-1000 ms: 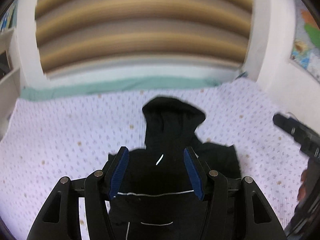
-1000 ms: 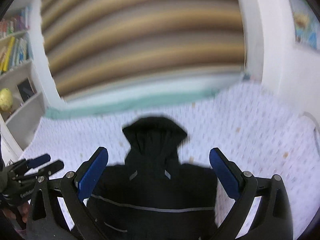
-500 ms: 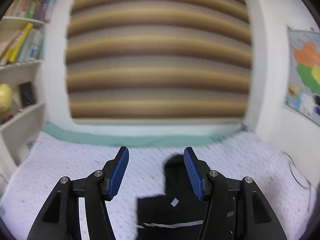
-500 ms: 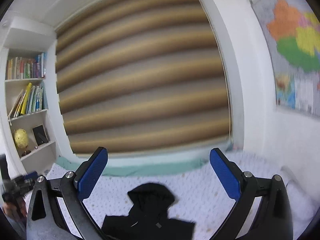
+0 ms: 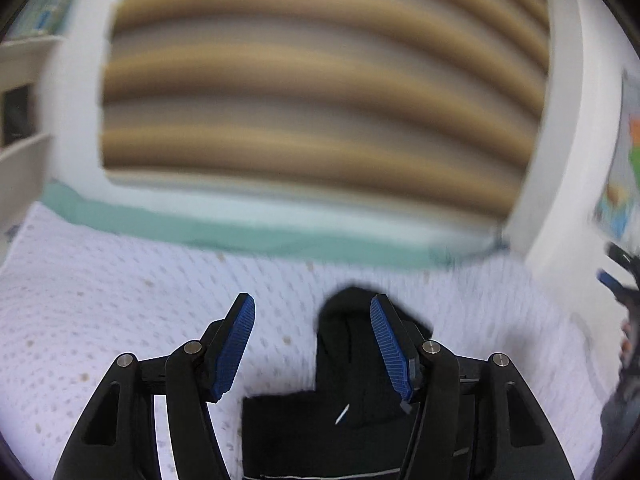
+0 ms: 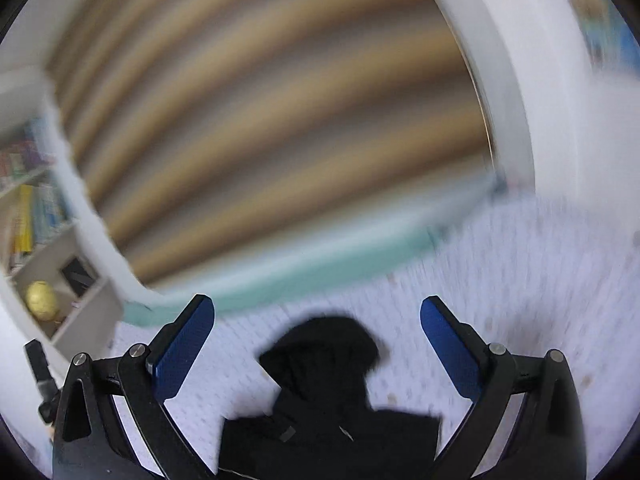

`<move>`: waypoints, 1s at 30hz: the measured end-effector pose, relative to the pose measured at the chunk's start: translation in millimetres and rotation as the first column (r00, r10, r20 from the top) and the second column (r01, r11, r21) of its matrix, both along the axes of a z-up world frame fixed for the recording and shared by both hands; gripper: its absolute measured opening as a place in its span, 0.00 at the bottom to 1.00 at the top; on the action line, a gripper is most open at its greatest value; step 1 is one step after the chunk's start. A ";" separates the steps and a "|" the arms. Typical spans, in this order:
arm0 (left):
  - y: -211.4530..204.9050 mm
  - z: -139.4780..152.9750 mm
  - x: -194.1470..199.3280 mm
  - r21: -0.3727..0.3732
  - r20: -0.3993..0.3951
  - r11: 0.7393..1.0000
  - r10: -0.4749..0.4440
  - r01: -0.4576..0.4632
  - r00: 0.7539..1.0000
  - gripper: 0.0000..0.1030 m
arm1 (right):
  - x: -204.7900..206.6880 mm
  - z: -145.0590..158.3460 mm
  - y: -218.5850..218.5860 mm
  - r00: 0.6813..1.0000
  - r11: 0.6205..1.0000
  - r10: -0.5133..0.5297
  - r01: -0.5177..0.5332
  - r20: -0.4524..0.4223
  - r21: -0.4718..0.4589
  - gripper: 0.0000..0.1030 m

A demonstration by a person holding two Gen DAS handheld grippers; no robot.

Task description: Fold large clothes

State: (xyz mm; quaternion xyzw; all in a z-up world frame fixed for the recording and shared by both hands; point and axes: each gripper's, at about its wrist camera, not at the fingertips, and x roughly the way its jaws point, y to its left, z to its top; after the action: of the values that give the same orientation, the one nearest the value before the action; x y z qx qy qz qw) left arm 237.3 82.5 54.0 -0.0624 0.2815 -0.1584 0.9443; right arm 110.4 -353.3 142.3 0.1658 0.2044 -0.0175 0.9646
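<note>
A black hooded jacket point(image 5: 336, 364) lies flat on the bed, hood pointing toward the window. In the left wrist view my left gripper point(image 5: 312, 304) hovers above its near left part. Its jaws are opening, and nothing sits between the blue pads point(image 5: 236, 344). In the right wrist view the jacket point(image 6: 320, 364) lies centred below my right gripper point(image 6: 317, 304), which is open wide and empty. The right gripper point(image 5: 616, 280) also shows blurred at the left view's right edge. The left gripper point(image 6: 40, 376) shows at the right view's left edge.
The bed has a white dotted cover point(image 5: 100, 300) with a teal sheet edge point(image 5: 224, 232) at the far side. Behind it hangs a brown striped blind point(image 5: 320, 100). A bookshelf point(image 6: 36, 216) stands at the left, and a coloured map point(image 5: 624, 184) hangs on the right wall.
Both grippers swung upward toward the window half a second ago and have tipped back down over the jacket. The left one now sits further left of the hood than a second ago.
</note>
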 end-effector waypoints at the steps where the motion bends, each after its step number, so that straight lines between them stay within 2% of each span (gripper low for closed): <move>1: -10.0 -19.5 12.9 0.011 -0.029 1.000 -0.025 0.026 0.999 0.60 | 16.5 -19.8 -3.3 0.999 1.000 0.005 -0.005 -0.045 0.010 1.00; 3: -32.0 -68.4 42.3 0.021 -0.106 0.997 -0.073 0.076 0.992 0.60 | 63.3 -85.4 -9.8 0.981 1.000 0.016 -0.011 -0.193 0.027 1.00; 6: -60.5 -136.9 77.7 -0.010 -0.209 0.990 -0.137 0.138 0.968 0.60 | 103.9 -159.5 -16.8 0.949 0.997 0.046 -0.024 -0.313 0.074 1.00; 8: -74.2 -175.2 98.6 -0.058 -0.258 0.987 -0.158 0.148 0.953 0.60 | 124.1 -209.1 -22.5 0.940 0.984 0.100 -0.044 -0.327 0.175 1.00; 11: -89.7 -235.5 127.2 -0.234 -0.319 0.965 -0.194 0.121 0.928 0.60 | 146.2 -270.2 -31.4 0.937 0.934 0.156 -0.037 -0.312 0.355 1.00; 13: -100.5 -266.5 138.6 -0.288 -0.348 0.955 -0.177 0.074 0.921 0.60 | 160.4 -296.3 -34.3 0.940 0.907 0.149 -0.006 -0.307 0.421 1.00; 16: -109.4 -294.2 150.5 -0.311 -0.357 0.950 -0.150 0.034 0.922 0.60 | 183.7 -323.5 -37.0 0.949 0.873 0.134 0.023 -0.286 0.488 1.00; 20: -122.7 -301.7 152.1 -0.301 -0.291 0.951 -0.157 0.065 0.944 0.60 | 206.9 -333.6 -33.8 0.965 0.863 0.126 0.008 -0.231 0.506 1.00; 21: -125.4 -303.5 153.9 -0.298 -0.285 0.953 -0.146 0.057 0.947 0.60 | 212.4 -333.9 -30.3 0.965 0.872 0.138 -0.012 -0.223 0.490 1.00; 23: -125.3 -306.6 157.6 -0.340 -0.287 0.940 -0.130 0.026 0.949 0.60 | 220.4 -332.0 -21.8 0.961 0.912 0.137 -0.028 -0.241 0.409 1.00; 24: -124.3 -310.8 164.5 -0.373 -0.292 0.928 -0.115 -0.003 0.950 0.58 | 224.0 -332.4 -16.7 0.957 0.934 0.131 -0.031 -0.260 0.357 0.97; 25: -123.3 -311.5 167.7 -0.391 -0.296 0.920 -0.091 -0.033 0.951 0.52 | 226.0 -331.9 -13.7 0.955 0.942 0.132 -0.037 -0.267 0.335 0.84; 26: -123.5 -311.7 170.5 -0.388 -0.302 0.920 -0.069 -0.056 0.951 0.31 | 227.7 -331.6 -12.1 0.954 0.943 0.138 -0.045 -0.266 0.328 0.73; 27: -125.6 -311.9 173.6 -0.369 -0.314 0.926 -0.050 -0.074 0.948 0.17 | 228.7 -330.0 -10.7 0.954 0.949 0.125 -0.035 -0.272 0.313 0.44; 28: -128.1 -311.4 173.8 -0.364 -0.317 0.929 -0.052 -0.071 0.947 0.15 | 228.6 -327.4 -8.5 0.953 0.962 0.094 -0.013 -0.288 0.273 0.30; 30: -132.6 -303.5 167.6 -0.336 -0.280 0.941 -0.056 -0.044 0.958 0.11 | 226.6 -319.2 -1.4 0.948 0.983 0.059 -0.001 -0.312 0.183 0.22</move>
State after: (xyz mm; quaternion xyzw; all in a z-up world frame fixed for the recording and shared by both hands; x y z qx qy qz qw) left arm 404.8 -50.1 -249.5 -0.2453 0.3835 -0.1967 0.8684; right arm 337.0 -354.7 -176.9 0.2446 0.3593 -0.0107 0.9005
